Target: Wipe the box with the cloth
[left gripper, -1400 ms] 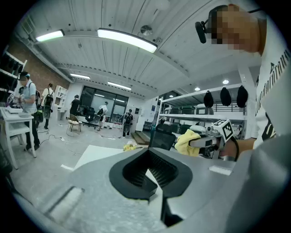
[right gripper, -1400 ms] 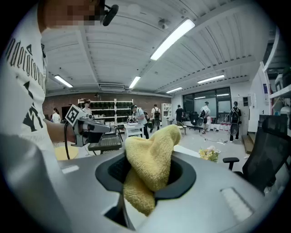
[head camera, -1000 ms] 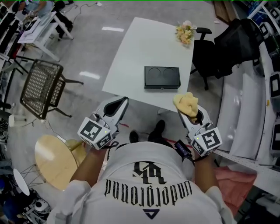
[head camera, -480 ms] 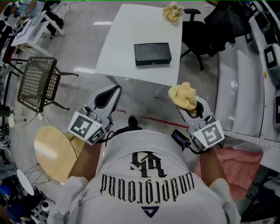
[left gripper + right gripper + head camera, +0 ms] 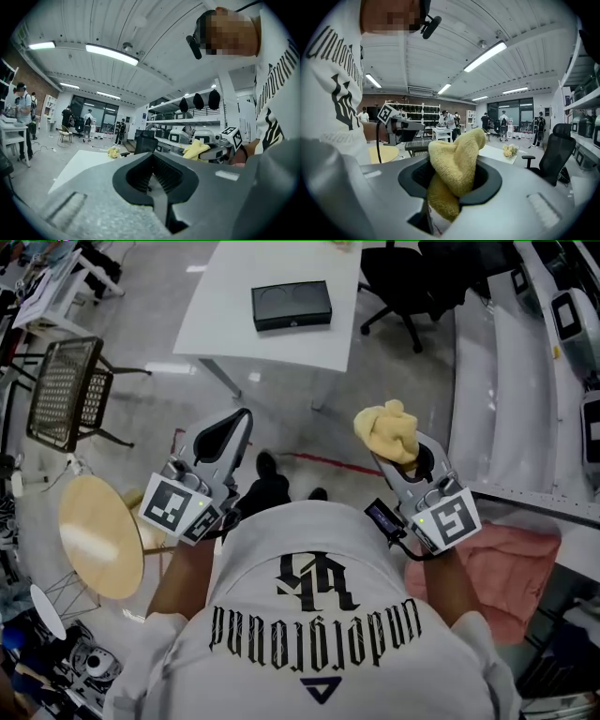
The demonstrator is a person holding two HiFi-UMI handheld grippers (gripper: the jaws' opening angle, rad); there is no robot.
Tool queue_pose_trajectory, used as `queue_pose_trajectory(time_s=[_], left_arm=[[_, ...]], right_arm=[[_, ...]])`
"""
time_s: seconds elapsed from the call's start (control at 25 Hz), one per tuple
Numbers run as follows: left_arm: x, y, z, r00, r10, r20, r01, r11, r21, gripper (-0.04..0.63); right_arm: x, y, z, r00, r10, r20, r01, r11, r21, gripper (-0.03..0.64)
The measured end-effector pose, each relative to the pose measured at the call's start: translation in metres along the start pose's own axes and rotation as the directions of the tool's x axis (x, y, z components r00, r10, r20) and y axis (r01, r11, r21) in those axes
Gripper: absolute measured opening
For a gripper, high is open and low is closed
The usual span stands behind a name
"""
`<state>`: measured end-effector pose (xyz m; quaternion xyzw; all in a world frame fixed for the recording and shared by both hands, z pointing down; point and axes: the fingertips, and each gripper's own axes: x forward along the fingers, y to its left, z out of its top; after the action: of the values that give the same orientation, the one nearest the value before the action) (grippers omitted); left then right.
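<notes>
Black box (image 5: 292,306) on white table (image 5: 234,329) now farther off than a second ago, at 12 o'clock in head view: person backing away. Right gripper (image 5: 405,457) clamped on yellow cloth (image 5: 384,430). Left gripper (image 5: 234,423) fully closed, empty. Wiping not begun; re-approach needed.

cloth (image 5: 386,430) reads as yellow terry: fluffy, rough nap, matt. box (image 5: 292,306) near the tabletop's (image 5: 230,326) far edge is black and smooth, looks like matt plastic with a faint sheen. the tabletop itself is white, smooth, satin. from here both shells look like grey matt plastic: left gripper (image 5: 241,419), right gripper (image 5: 405,454). inner pads (image 5: 168,176) are dark, ribbed and look rubbery. floor (image 5: 159,315) is grey and glossy, mirrors the ceiling lights. chair (image 5: 58,395) is dark metal mesh on thin metal legs. round stool top (image 5: 94,535) is pale wood, smooth, slight shine. pink fabric (image 5: 516,563) looks soft, matt.
</notes>
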<state>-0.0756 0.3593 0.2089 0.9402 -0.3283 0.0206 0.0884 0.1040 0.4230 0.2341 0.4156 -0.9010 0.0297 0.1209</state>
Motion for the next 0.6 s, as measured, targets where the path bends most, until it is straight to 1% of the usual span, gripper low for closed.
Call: queue_pose_trajectory(time_s=[0.28,0.6], left_arm=[[-0.006,-0.047,-0.003,1.0,-0.004,0.009,0.004,1.0,0.004,0.008],[-0.014,-0.065,-0.003,1.0,-0.007,0.011,0.007,1.0,0.001,0.008]], right_arm=[[-0.044,0.011,-0.005,1.0,-0.009,0.019,0.009,1.0,0.002,0.13],[-0.059,0.02,-0.006,0.999,-0.004,0.034,0.002,0.999,0.037,0.13]])
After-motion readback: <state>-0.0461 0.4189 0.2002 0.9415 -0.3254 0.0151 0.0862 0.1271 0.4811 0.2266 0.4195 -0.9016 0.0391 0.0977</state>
